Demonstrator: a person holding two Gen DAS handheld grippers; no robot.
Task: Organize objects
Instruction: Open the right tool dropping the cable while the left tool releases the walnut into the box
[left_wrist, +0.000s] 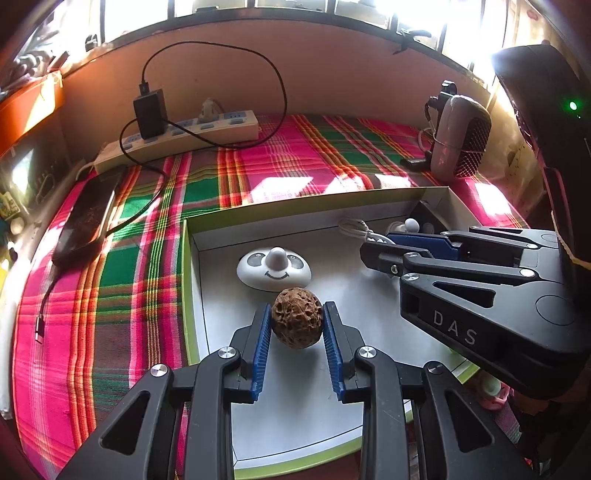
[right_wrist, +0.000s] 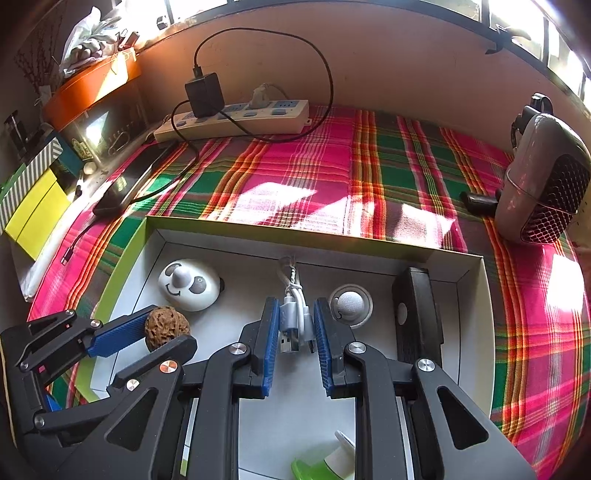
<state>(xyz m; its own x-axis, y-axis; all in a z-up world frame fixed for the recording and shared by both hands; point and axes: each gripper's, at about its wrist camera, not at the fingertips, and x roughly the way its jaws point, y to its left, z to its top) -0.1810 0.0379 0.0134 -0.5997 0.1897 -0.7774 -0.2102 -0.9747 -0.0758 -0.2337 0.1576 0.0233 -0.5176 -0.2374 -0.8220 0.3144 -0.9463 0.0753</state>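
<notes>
A shallow white box with a green rim (left_wrist: 190, 266) (right_wrist: 155, 223) lies on the plaid cloth. My left gripper (left_wrist: 297, 326) is shut on a brown wrinkled walnut (left_wrist: 297, 322) (right_wrist: 164, 328) just above the box floor, near a white panda-face dome (left_wrist: 274, 267) (right_wrist: 190, 284). My right gripper (right_wrist: 295, 328) (left_wrist: 384, 247) has its blue pads either side of a bundled white USB cable (right_wrist: 293, 314) (left_wrist: 356, 229) in the box, seemingly closed on it. A white ball on a round base (right_wrist: 350, 303) and a black block (right_wrist: 417, 314) lie to its right.
A power strip with a black charger (left_wrist: 177, 129) (right_wrist: 236, 114) lies at the back. A phone (left_wrist: 86, 218) (right_wrist: 129, 181) lies at left. A grey mesh-fronted device (left_wrist: 460, 136) (right_wrist: 543, 192) stands at right. Yellow and orange boxes (right_wrist: 33, 210) stand far left.
</notes>
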